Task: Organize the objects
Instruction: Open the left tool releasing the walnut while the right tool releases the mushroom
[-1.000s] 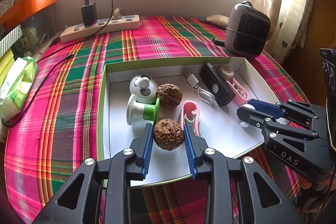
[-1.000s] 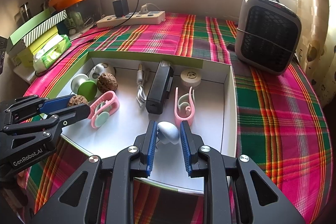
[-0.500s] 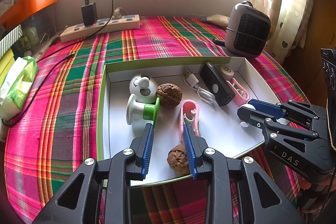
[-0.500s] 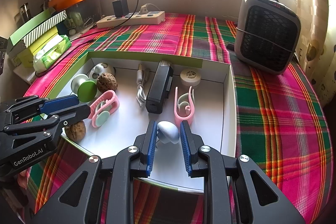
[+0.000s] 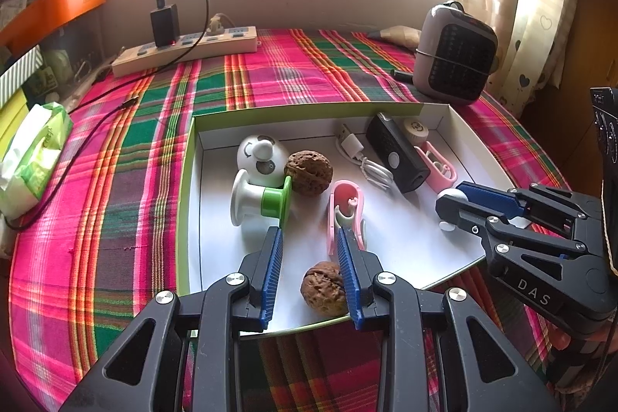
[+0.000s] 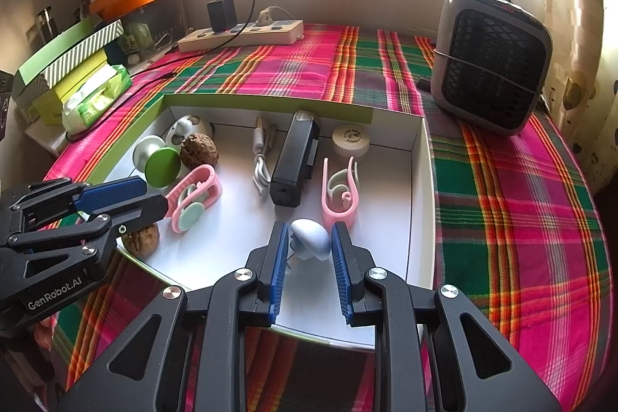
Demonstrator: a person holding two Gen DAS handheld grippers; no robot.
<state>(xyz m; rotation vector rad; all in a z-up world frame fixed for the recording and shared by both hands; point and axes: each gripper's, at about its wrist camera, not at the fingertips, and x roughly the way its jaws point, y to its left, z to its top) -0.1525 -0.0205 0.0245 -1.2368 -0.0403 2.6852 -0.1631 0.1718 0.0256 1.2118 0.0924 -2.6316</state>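
The walnut (image 5: 323, 287), held between the left gripper (image 5: 309, 238) pads a second ago, is now seen lying loose on the tray (image 5: 394, 242) floor under parted jaws (right gripper (image 6: 307, 240) remains clamped on the pale blue-white piece (image 6: 310, 245)).

Shallow white cardboard tray (image 5: 455, 259) on checked tablecloth (image 5: 270, 72); brown wrinkled walnut (image 5: 323, 287) at near edge, second brown walnut (image 5: 309, 172) farther; grey box fan (image 5: 455, 53) far right.
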